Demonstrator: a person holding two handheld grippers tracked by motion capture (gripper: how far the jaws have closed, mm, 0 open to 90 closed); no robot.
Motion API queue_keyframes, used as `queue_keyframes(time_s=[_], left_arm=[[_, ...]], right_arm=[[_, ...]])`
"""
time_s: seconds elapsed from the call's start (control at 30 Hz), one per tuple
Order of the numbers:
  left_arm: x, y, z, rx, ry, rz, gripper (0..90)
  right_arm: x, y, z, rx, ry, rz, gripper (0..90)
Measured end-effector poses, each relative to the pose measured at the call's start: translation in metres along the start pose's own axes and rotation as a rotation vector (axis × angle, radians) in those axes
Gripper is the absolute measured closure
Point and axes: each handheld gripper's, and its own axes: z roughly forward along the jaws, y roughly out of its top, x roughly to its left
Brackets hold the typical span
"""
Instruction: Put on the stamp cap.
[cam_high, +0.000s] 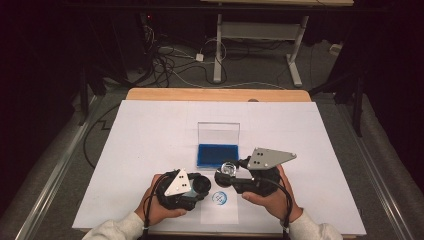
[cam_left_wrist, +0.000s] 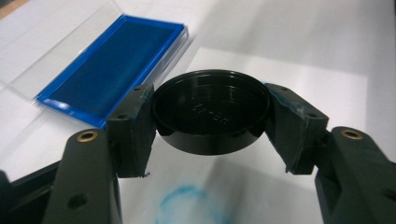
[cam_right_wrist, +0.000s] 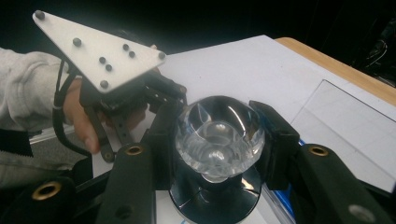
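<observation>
just nearside of the blue ink pad (cam_high: 218, 155), both tools hang close above the white sheet (cam_high: 150, 150).

- left gripper (cam_left_wrist: 211, 122): jaws clamped on the rim of a black round cap (cam_left_wrist: 211, 112), 1 pad on each side, hollow side facing the camera. in the high view the cap (cam_high: 201, 185) sits nearside and left of the ink pad.
- right gripper (cam_right_wrist: 219, 140): jaws clamped on the clear faceted knob (cam_right_wrist: 219, 133) of a round stamp, whose dark base (cam_right_wrist: 215, 200) shows below the knob. in the high view the knob (cam_high: 229, 169) is just at the ink pad's near edge, right gripper (cam_high: 231, 172) around it.
- ink pad lies open, its clear lid (cam_high: 218, 133) standing up on the far side.
- blue ring print (cam_high: 219, 198) on the paper slip, nearside of the ink pad, between the 2 hands; seen also under the cap in the left gripper view (cam_left_wrist: 187, 205).

handling, as a judgement:
- cap: light, stiff, thin-walled plastic; smooth rim, likely to slip or pop out if squeezed off-centre. hold across the full diameter, as now.
- stamp: rigid, a little heavier; knob is glossy and faceted, so slippery. take it at the widest part of the knob, pads square on opposite facets. keep the inked face off the sheet.
</observation>
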Motion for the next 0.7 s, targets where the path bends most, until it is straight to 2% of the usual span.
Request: queue_keyframes(time_s=[0.1, 0.27, 0.7], left_arm=[[-0.002, 0.005, 0.007, -0.004, -0.013, -0.025, 36.5], [-0.003, 0.013, 0.008, -0.047, -0.028, -0.028, 36.5], [-0.008, 0.023, 0.007, -0.096, -0.039, -0.016, 36.6]], right_arm=[[0.001, 0.002, 0.002, -0.005, 0.002, 0.007, 56.5], [0.004, 0.005, 0.006, -0.012, 0.015, -0.002, 56.5], [0.010, 0.005, 0.020, -0.001, 0.043, -0.002, 56.5]])
